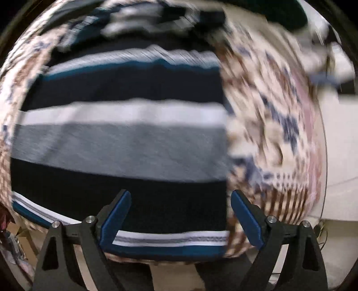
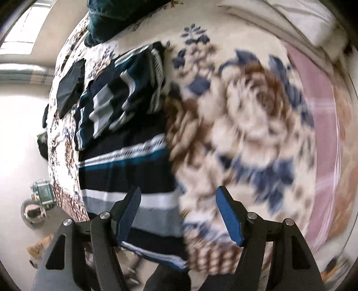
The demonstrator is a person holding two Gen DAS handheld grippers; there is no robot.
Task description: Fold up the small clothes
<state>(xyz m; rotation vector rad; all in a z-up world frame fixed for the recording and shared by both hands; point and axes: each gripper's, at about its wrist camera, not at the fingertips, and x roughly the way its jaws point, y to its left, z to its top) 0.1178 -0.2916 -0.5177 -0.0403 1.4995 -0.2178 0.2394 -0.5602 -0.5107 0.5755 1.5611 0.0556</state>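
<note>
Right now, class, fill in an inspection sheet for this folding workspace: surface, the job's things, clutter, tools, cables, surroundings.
Surface: floral blanket in cream, brown and blue; much of it blurred.
Job's things: striped garment lying flat on the blanket, navy, grey, white and teal bands; its upper part looks folded over in the right wrist view.
Clutter: small dark cloth beside the garment; dark teal bundle at the far end.
Tools: left tool open, holding nothing, above the garment's lower part; right tool open, holding nothing, over the garment's edge.
Cables: nothing seen for certain.
Surroundings: pale floor with small blurred items; bright window.
</note>
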